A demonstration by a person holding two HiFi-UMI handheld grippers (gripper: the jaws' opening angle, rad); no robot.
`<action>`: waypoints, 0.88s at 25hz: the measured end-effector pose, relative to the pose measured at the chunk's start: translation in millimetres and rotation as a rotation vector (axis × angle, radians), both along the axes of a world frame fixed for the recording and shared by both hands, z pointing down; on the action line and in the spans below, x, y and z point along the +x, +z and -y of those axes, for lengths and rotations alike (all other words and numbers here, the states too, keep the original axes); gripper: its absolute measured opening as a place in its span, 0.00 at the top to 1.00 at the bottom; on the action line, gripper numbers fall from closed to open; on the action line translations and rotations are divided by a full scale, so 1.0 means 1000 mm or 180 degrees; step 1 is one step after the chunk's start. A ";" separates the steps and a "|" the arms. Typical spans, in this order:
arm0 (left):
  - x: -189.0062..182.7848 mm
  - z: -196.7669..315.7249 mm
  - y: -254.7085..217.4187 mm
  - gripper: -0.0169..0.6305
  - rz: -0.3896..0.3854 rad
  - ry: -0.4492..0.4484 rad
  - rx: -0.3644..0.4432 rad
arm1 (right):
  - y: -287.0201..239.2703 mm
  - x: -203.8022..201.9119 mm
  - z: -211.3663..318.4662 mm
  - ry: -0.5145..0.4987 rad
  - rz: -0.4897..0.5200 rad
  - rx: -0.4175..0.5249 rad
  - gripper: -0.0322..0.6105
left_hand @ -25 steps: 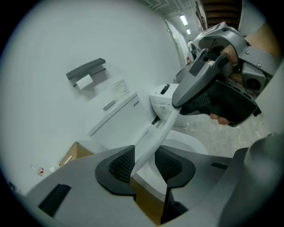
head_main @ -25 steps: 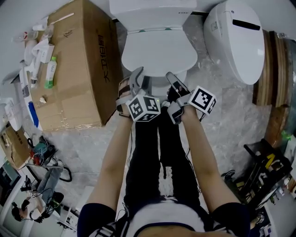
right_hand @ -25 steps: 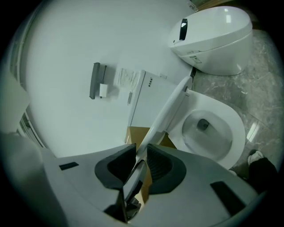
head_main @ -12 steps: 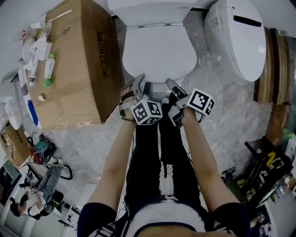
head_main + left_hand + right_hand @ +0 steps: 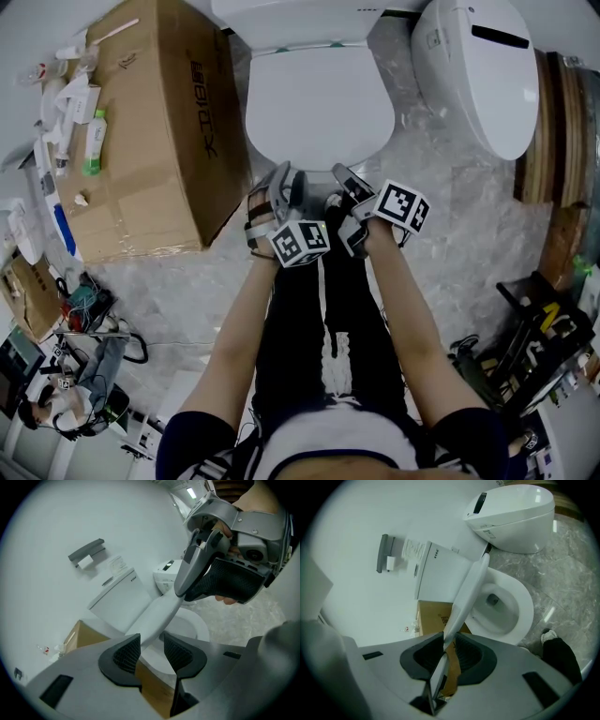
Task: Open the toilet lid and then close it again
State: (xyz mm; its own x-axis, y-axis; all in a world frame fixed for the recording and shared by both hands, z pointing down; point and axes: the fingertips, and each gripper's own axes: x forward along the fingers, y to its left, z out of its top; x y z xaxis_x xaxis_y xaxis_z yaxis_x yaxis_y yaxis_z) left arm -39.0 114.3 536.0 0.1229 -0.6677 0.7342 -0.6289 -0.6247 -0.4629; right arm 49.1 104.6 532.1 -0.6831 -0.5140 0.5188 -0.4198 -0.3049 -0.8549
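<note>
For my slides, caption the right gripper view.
Right gripper pinching the rim of a half-raised white plastic toilet lid, open white ceramic bowl beyond.

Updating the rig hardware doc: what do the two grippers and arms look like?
Both the left gripper and right gripper are grey shells with black textured pads on the jaws. Each carries a white cube of black square markers. Forearms bare, short dark sleeves.

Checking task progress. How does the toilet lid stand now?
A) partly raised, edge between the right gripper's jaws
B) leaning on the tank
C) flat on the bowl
A: in the right gripper view the toilet lid slants up off the open bowl, its edge in the right gripper, away from the tank.
</note>
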 end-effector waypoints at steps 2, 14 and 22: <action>0.001 -0.009 0.003 0.74 -0.0010 -0.0007 -0.0058 | 0.006 0.001 -0.005 -0.0013 -0.0014 -0.0058 0.84; 0.003 -0.035 0.019 0.75 -0.0114 -0.0043 -0.0273 | 0.048 0.003 -0.033 -0.0157 -0.0168 -0.0426 0.84; -0.002 -0.034 0.017 0.77 -0.0201 -0.0104 -0.0238 | 0.082 0.004 -0.050 -0.0245 -0.0292 -0.0693 0.84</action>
